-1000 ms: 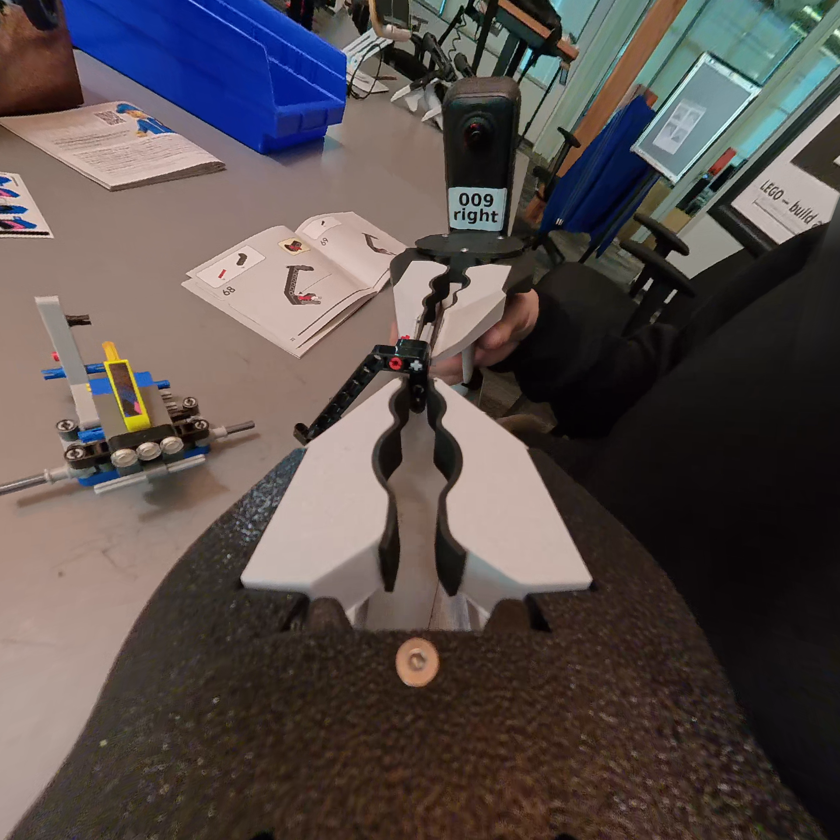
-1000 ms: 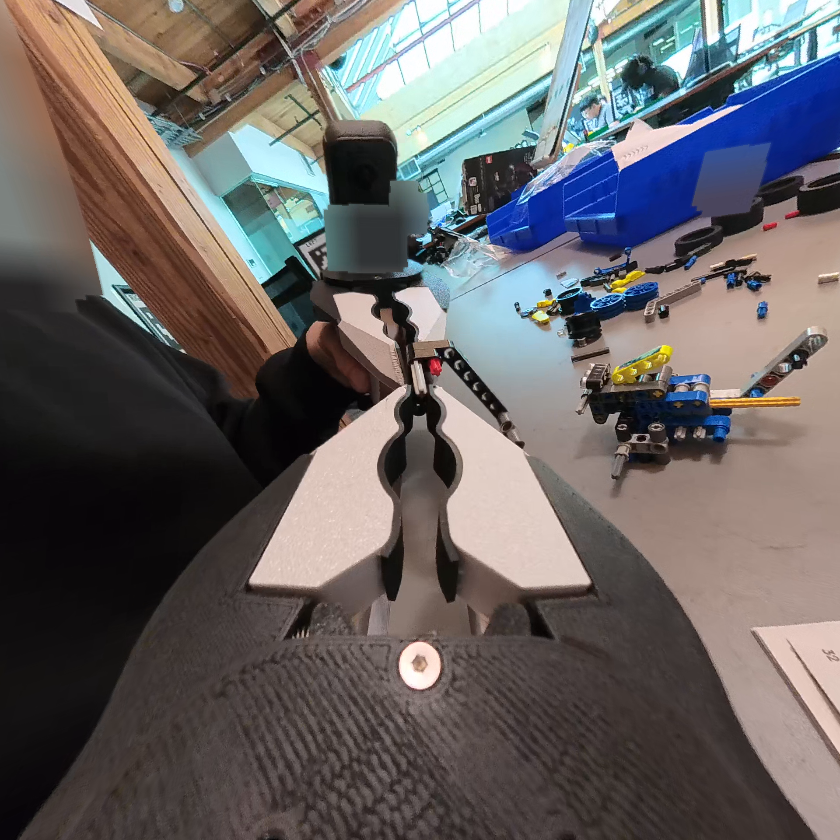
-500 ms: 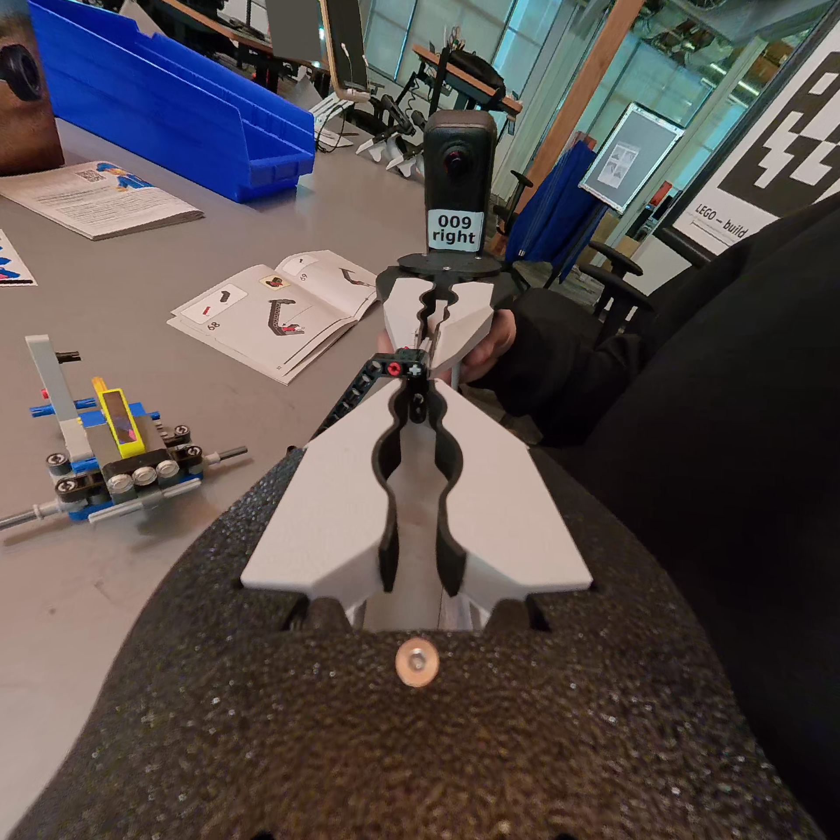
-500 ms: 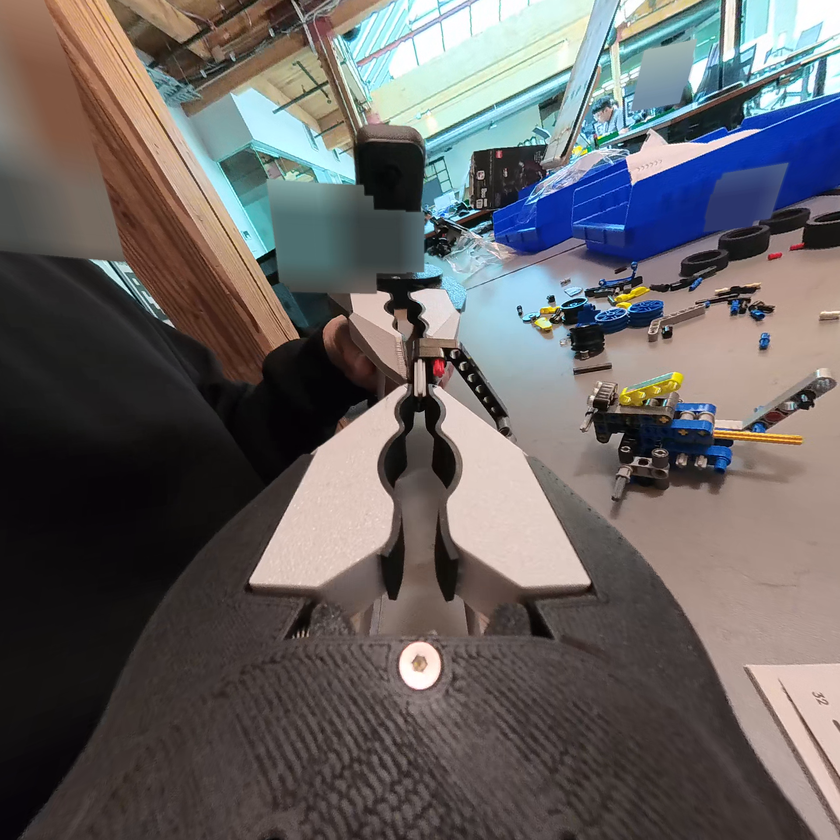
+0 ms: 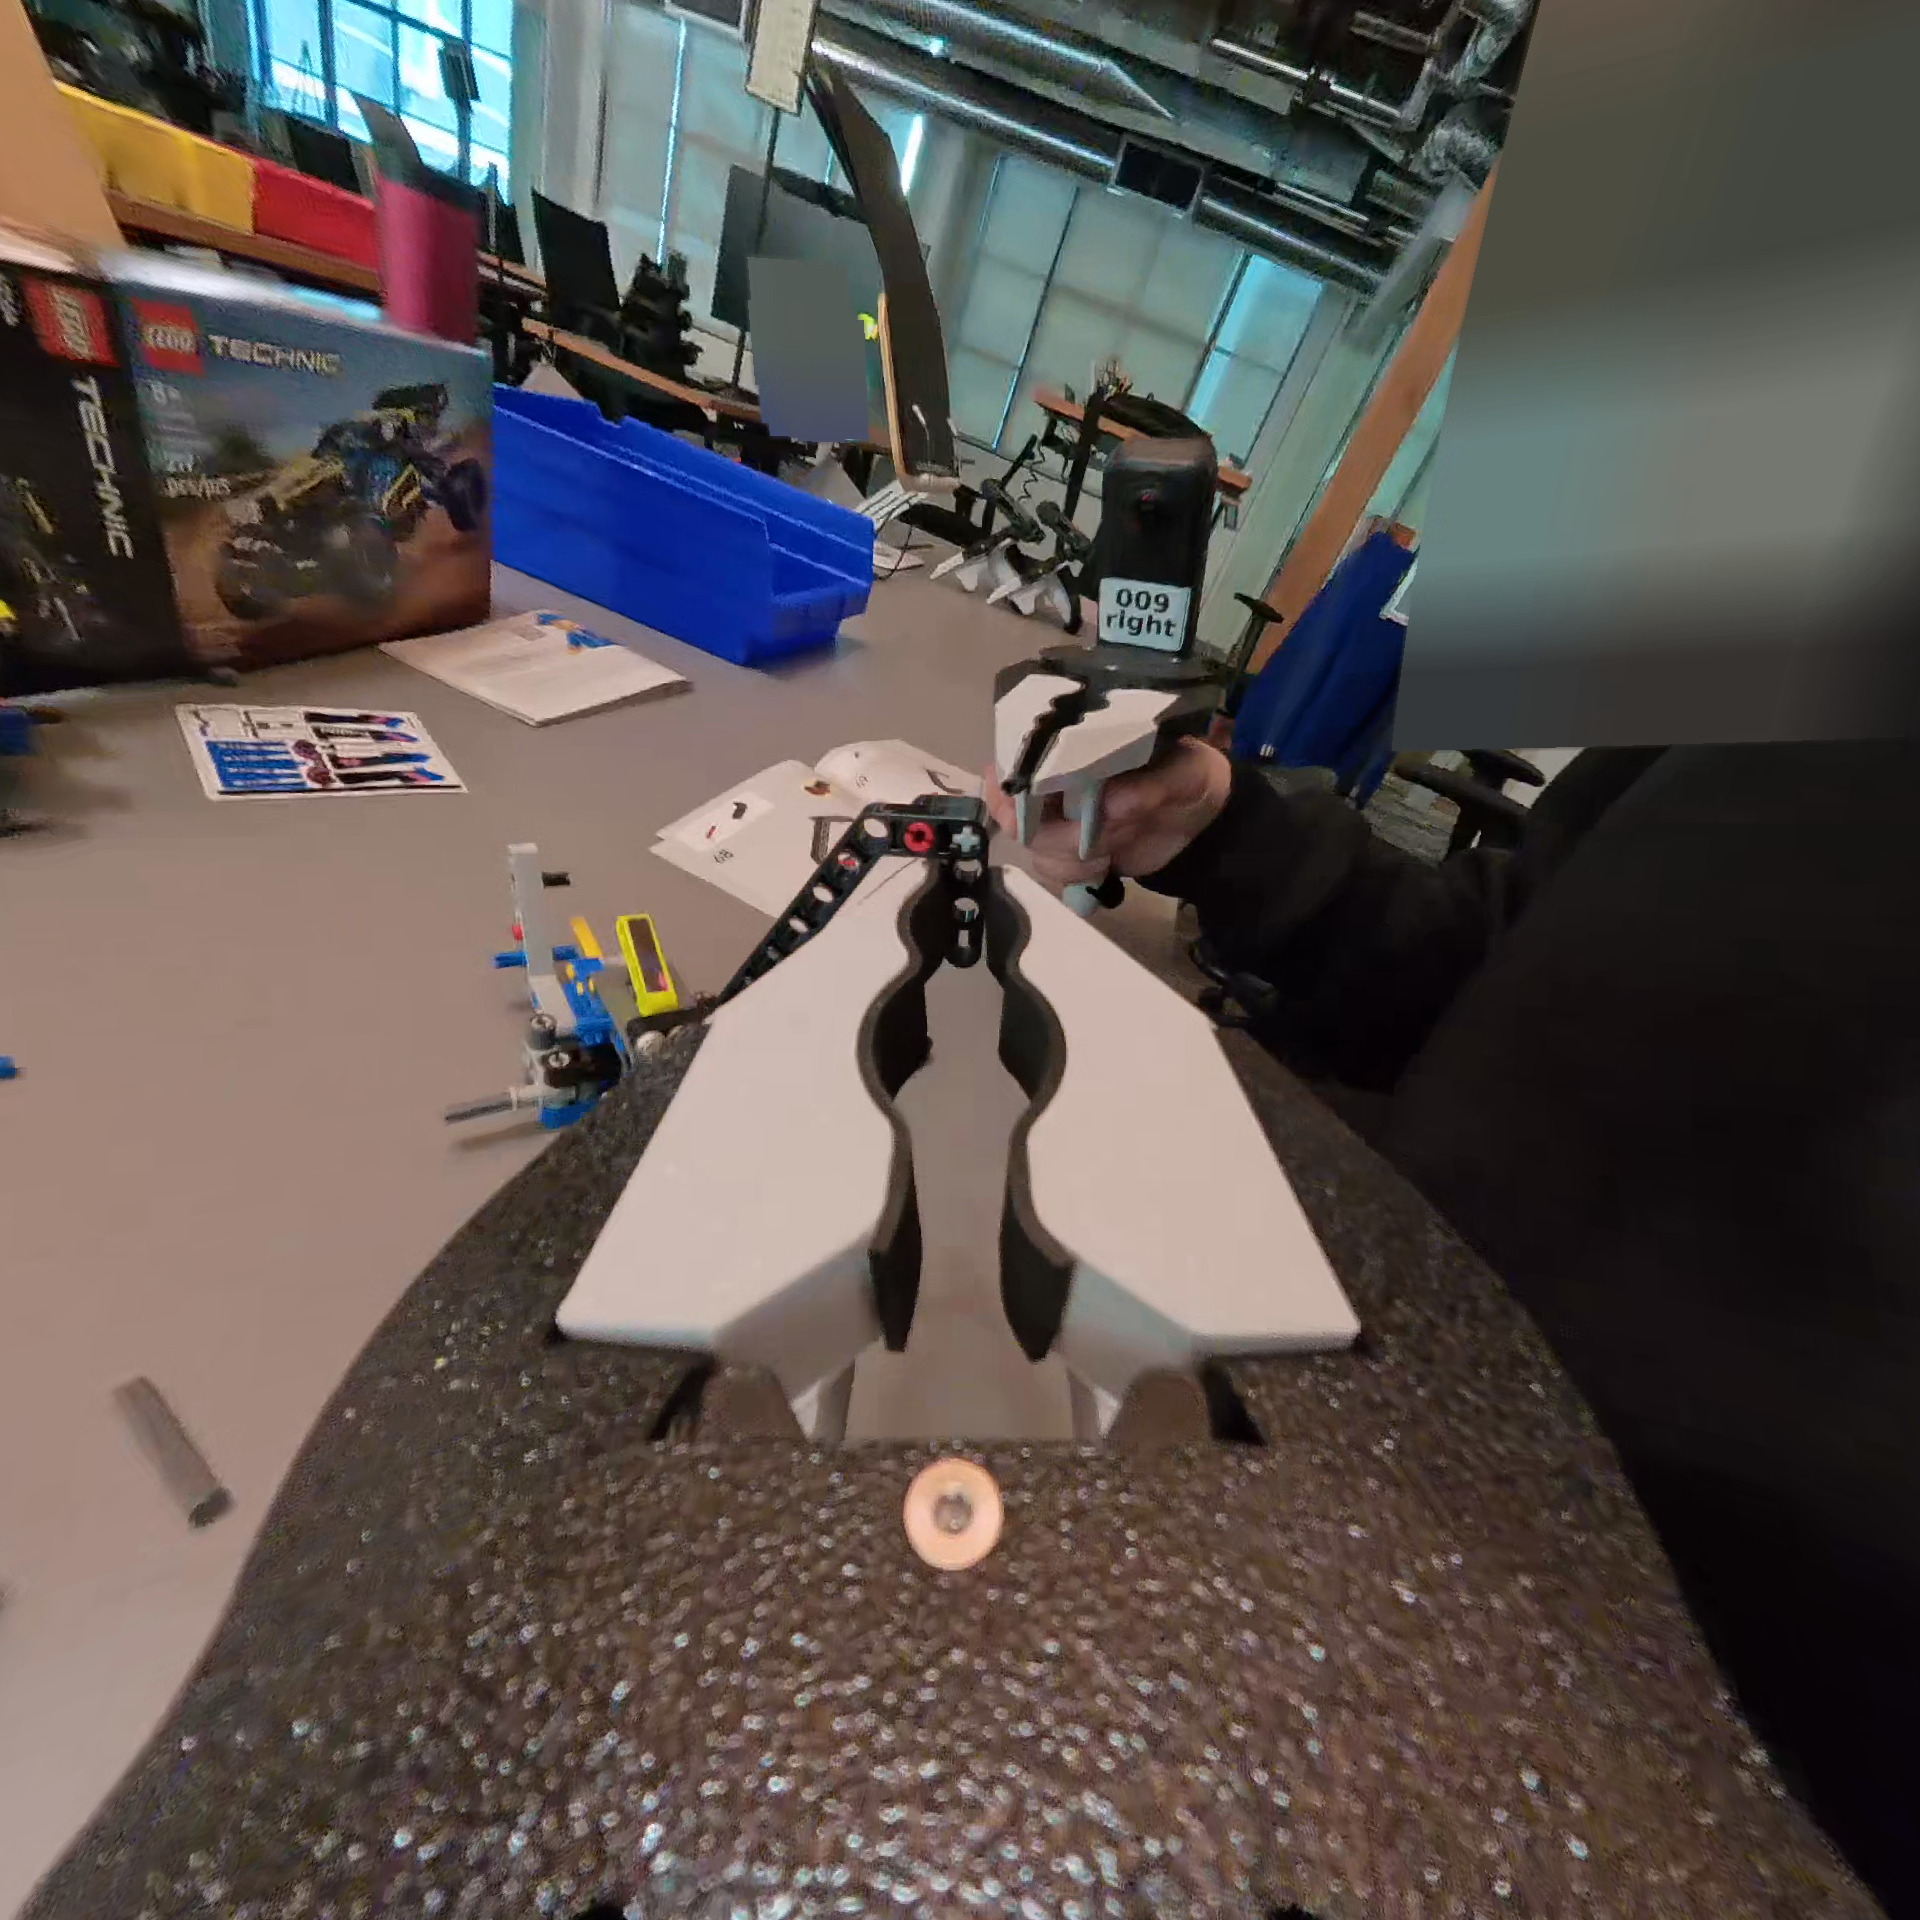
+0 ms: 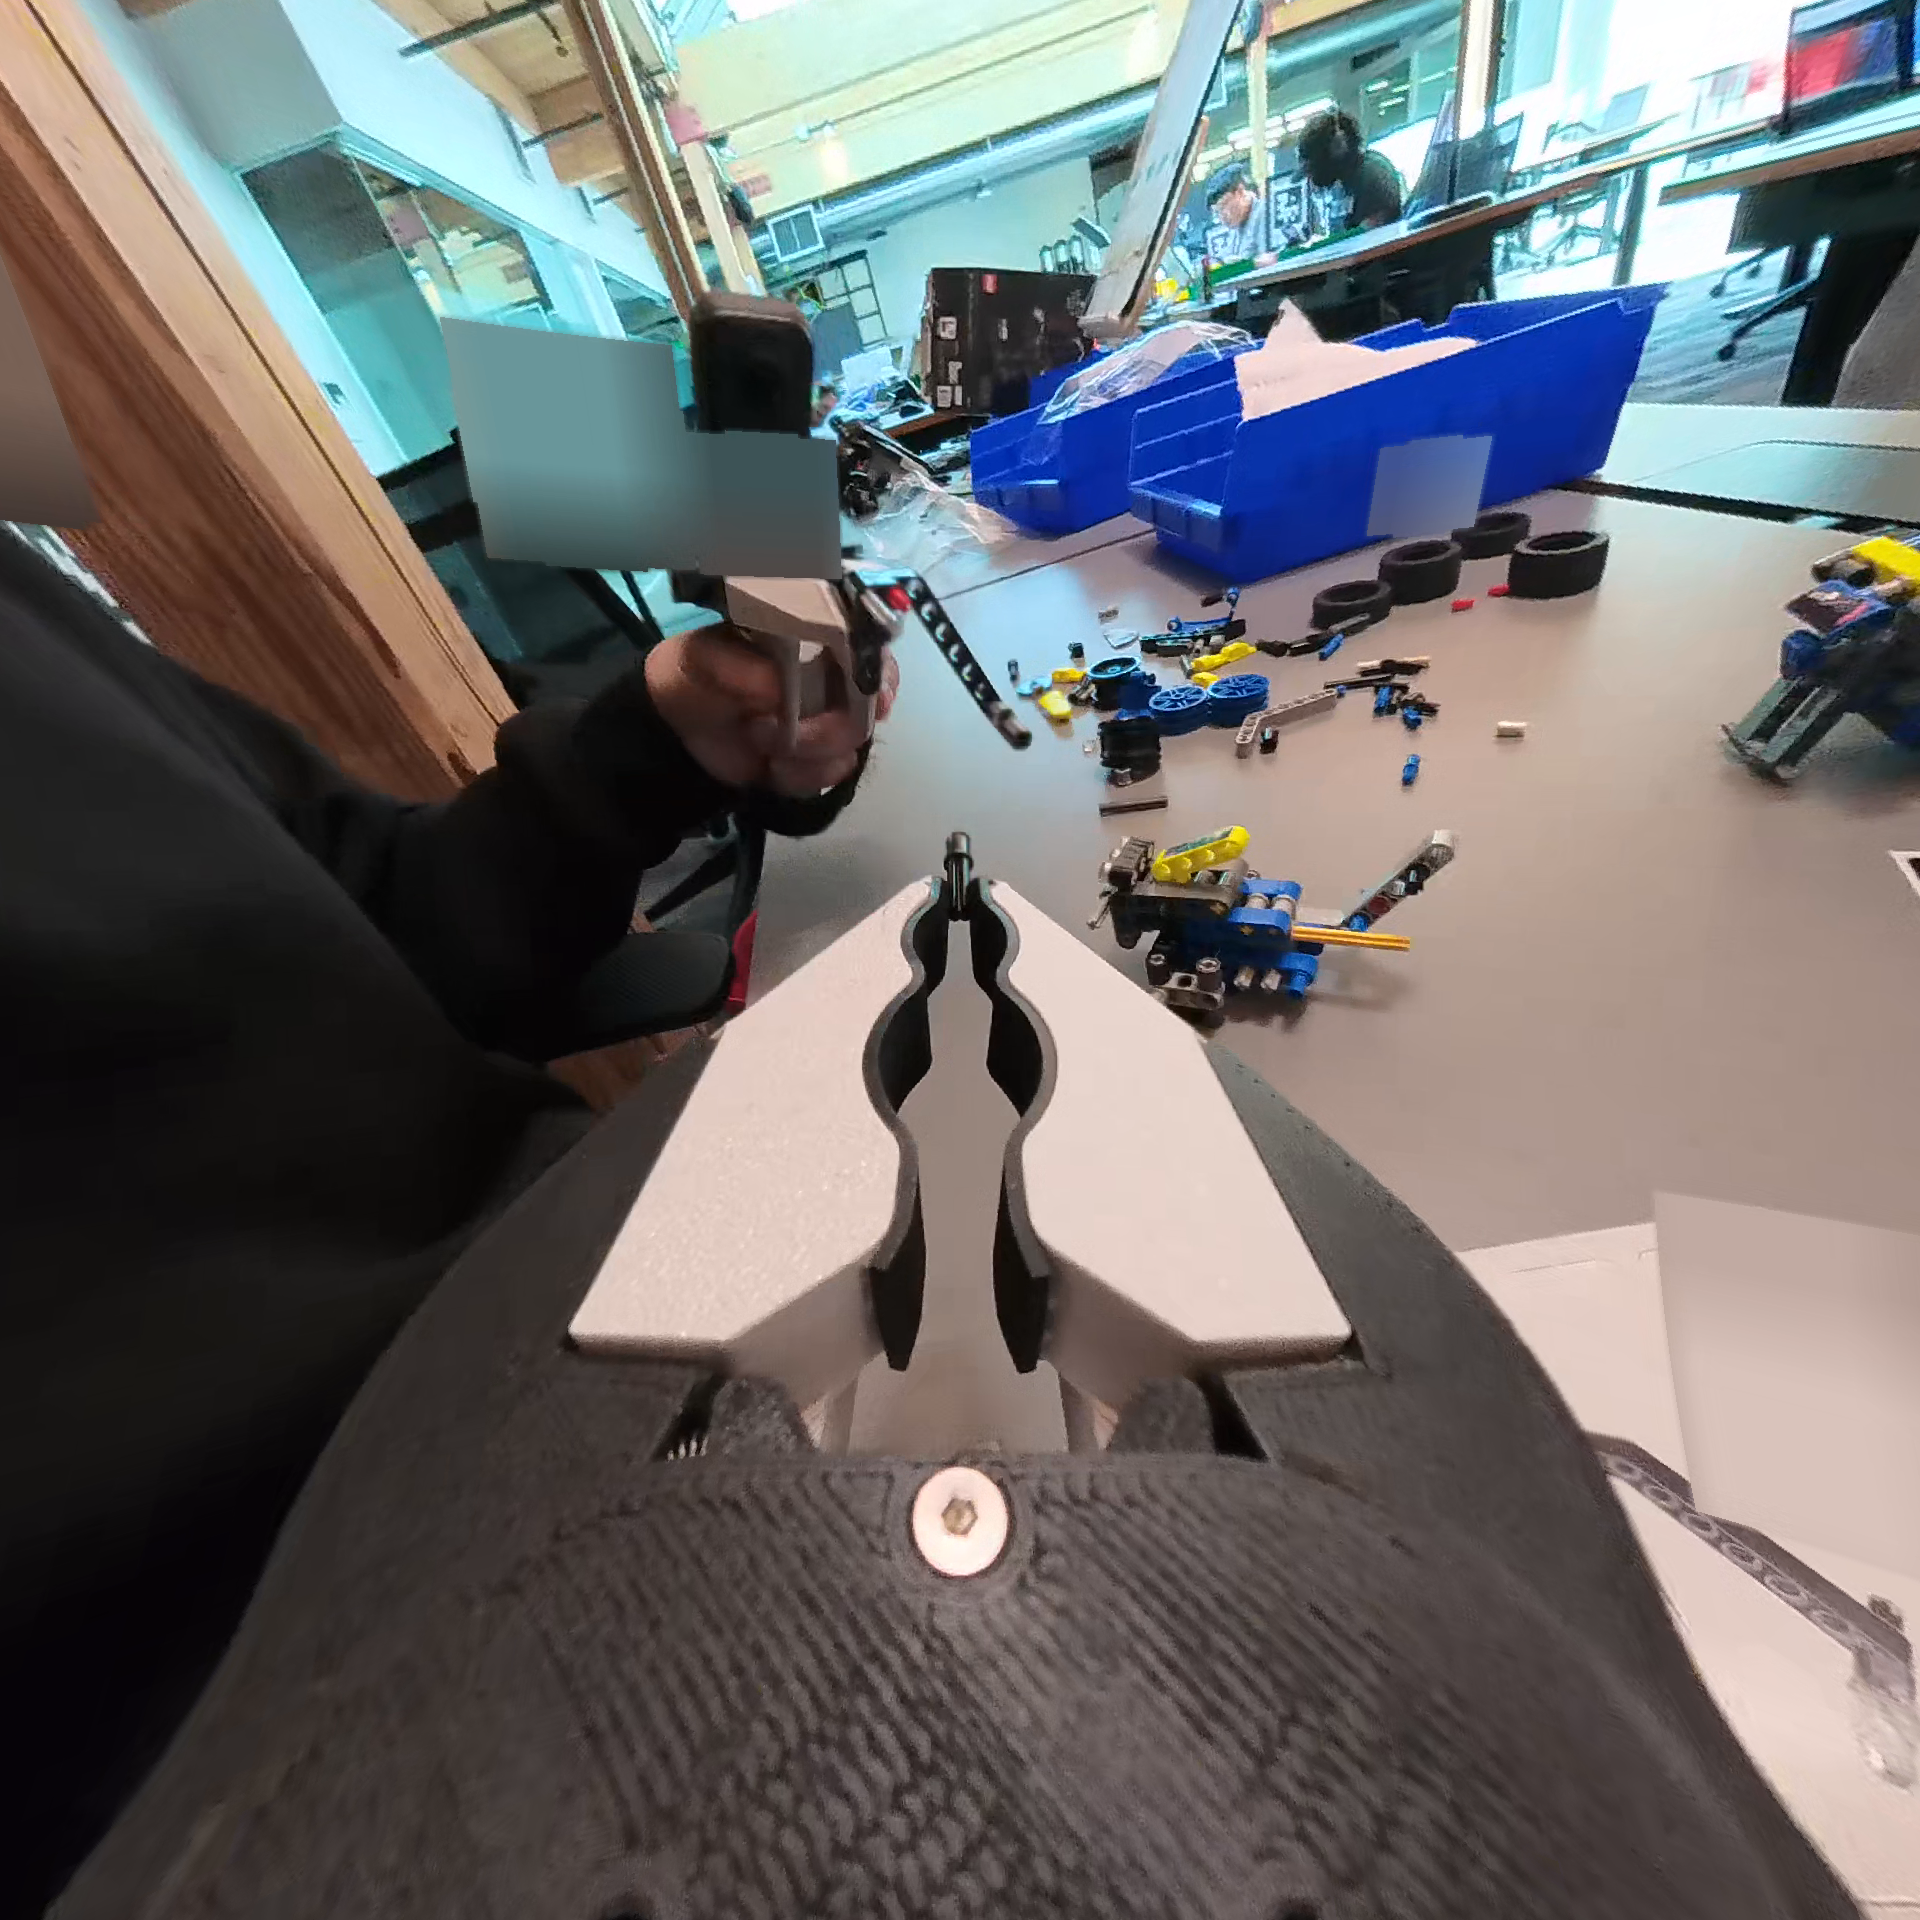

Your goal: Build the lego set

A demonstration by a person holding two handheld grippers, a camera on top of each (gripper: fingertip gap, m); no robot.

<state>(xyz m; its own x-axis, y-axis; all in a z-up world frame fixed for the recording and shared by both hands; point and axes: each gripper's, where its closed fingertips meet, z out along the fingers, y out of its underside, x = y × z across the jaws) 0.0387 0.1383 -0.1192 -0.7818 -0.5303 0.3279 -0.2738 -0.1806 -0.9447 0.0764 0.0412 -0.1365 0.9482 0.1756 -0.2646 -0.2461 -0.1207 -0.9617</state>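
A: What did the left gripper point(image 5: 961, 914) have?

B: Its pads were pressed onto a black holed beam assembly point(image 5: 914, 847). A short leg ran down between the fingertips. Above them a cross piece with a red pin lay level, and from its left end a long beam point(image 5: 800, 925) sloped down and to the left, its far end toward the grey table point(image 5: 260, 987). In the right wrist view the same beam point(image 6: 961, 665) hung off that gripper, slanting down to the right, clear of the table.

A: And the right gripper point(image 6: 961, 894)?

B: Nearly closed on a small black pin point(image 6: 957, 868). The pin stood upright, its long axis in line with the fingers, head poking out past the tips. The two grippers were apart, neither piece touching the other.

A: Anything nearby?

B: A partly built blue, yellow and grey model point(image 6: 1236, 914) sat on the table to the right of the pin, with a yellow axle pointing right. Loose parts point(image 6: 1195, 686) and black tyres point(image 6: 1455, 566) lay beyond, before blue bins point(image 6: 1299, 457).

A: Any writing?

B: A printed toy box point(image 5: 249, 468), a sticker sheet point(image 5: 312, 748), open booklets point(image 5: 790, 821) and a white tag point(image 5: 1141, 613) on the right gripper's camera post all carried print; I leave the words out.
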